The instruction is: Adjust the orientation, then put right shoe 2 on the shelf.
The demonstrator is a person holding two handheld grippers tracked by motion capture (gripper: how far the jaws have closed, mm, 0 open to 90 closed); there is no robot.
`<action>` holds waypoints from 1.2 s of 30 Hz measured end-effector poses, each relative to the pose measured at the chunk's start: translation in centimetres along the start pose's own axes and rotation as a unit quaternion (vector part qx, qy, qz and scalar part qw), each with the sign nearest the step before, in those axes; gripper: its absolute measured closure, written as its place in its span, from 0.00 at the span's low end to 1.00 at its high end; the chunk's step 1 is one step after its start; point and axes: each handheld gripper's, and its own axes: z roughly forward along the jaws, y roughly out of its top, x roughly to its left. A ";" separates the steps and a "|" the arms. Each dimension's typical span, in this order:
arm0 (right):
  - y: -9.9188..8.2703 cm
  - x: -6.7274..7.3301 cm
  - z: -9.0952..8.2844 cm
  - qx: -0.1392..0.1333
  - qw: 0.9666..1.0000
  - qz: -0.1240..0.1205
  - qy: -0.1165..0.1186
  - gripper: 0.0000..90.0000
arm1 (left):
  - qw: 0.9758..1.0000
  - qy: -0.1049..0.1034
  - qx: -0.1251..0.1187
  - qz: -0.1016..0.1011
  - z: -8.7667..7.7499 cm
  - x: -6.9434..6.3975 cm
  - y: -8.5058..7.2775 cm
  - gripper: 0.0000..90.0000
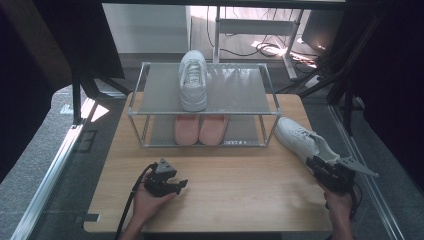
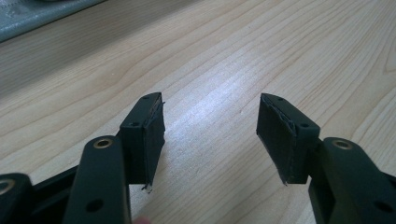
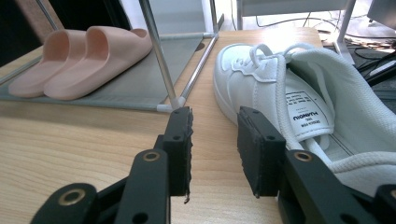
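Sneaker [image 1: 299,138] lies on the tabletop [image 1: 225,190] at the right, just beside the rack [image 1: 205,112], toe pointing far-left. The right tool [image 3: 215,140] sits at its heel with jaws apart and nothing between them; the shoe's side is just right of the right jaw. The left tool [image 2: 210,130] rests near-left, jaws wide apart over bare wood. A second sneaker [image 1: 193,80] stands on the top shelf, pink slippers [image 1: 200,129] below. Risk, as I judge it: a grab on the soft collar alone could let the shoe sag or slip, or knock the rack post on the way up.
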 end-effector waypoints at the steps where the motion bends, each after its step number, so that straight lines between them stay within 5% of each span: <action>1: 0.0 0.0 0.0 0.001 1.000 0.000 -0.001 0.71 | 1.000 0.000 0.000 0.000 0.0 0.0 0.0 0.47; 9: 0.8 -0.1 -0.1 -0.007 1.000 0.000 0.007 0.69 | 1.000 0.000 0.001 -0.002 0.1 0.0 0.0 0.47; 23: 5.6 -1.5 -0.7 -0.010 0.999 -0.031 0.014 0.69 | 1.000 -0.005 -0.014 -0.012 -0.7 0.4 0.1 0.47; 30: 7.3 -3.9 0.9 0.024 0.999 -0.038 -0.001 0.69 | 1.000 -0.004 -0.014 -0.016 -0.8 0.5 0.1 0.47; 36: 7.7 -5.9 2.8 0.062 0.997 -0.039 0.011 0.68 | 1.000 -0.004 -0.012 -0.015 -0.7 0.6 0.0 0.47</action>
